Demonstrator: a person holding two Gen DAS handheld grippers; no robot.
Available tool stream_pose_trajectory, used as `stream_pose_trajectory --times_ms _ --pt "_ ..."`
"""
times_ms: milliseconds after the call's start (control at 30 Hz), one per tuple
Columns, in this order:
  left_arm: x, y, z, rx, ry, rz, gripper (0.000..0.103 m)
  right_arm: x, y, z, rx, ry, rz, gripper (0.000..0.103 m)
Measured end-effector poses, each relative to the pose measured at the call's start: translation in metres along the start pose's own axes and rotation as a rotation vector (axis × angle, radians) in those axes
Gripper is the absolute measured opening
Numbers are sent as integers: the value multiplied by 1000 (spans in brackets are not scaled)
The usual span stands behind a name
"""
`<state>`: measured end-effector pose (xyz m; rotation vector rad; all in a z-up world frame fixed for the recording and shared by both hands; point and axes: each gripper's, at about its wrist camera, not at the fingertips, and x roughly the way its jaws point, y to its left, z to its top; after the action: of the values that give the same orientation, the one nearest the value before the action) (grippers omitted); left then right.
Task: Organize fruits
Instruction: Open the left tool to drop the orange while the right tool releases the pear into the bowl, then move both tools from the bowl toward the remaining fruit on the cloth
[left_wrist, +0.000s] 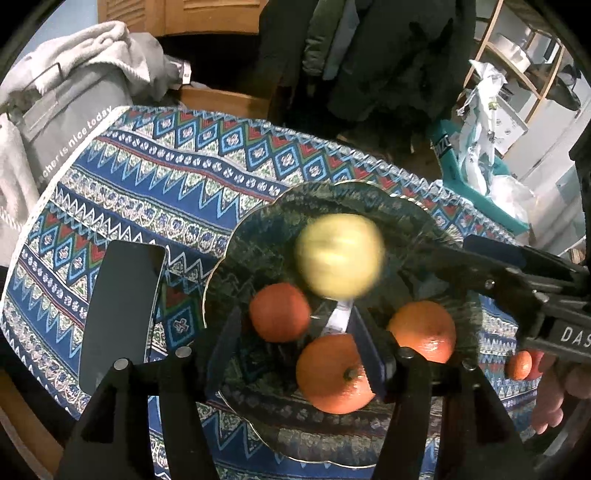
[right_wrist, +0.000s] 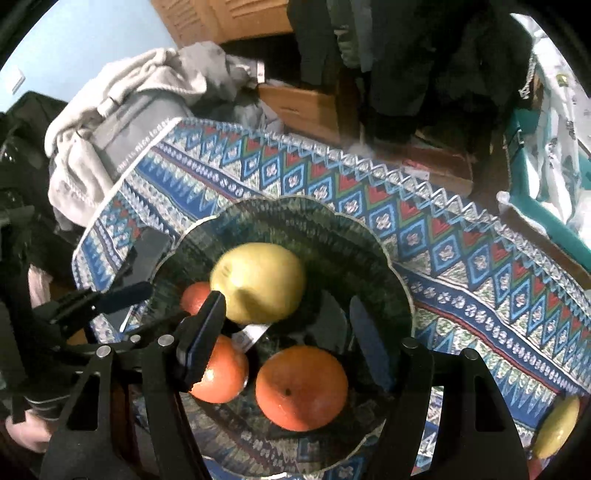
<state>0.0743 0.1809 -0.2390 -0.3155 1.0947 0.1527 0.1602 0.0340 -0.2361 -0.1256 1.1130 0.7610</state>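
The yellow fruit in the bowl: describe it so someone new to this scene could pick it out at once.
Start at the blue patterned tablecloth and find the dark scalloped glass bowl on it. Four fruits lie inside; the yellow apple sits at the far side, behind the three oranges. It is the bowl's only pale yellow fruit and looks about as big as the biggest orange.

The patterned tablecloth carries a glass bowl (scalloped) and a phone.

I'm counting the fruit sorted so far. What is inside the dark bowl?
The bowl holds a yellow apple and three oranges. A label strip shows between them; anything beneath the fruit is covered.
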Motion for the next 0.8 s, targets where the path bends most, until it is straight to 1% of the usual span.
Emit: stream_pose_trajectory --times_ms 133,333,433,567,633,800 --pt "-15 -7 2 8 -27 -14 67 -21 1 1 -13 -35 -29 72" --pt "-37 -24 3 47 -70 -33 67 -58 3 0 -48 -96 -102 72" --pt "-49 -34 3 69 -87 -41 67 -75 1 -3 -57 -118 -124 72" --pt "-62 -48 2 89 -99 -60 68 -96 -3 -10 -61 -141 -162 72" --pt "-67 -56 2 103 -107 -70 70 -104 -5 -14 -58 -149 -177 72" --pt "-80 -82 -1 165 -136 -84 73 -126 -14 -25 -45 -165 -213 72"
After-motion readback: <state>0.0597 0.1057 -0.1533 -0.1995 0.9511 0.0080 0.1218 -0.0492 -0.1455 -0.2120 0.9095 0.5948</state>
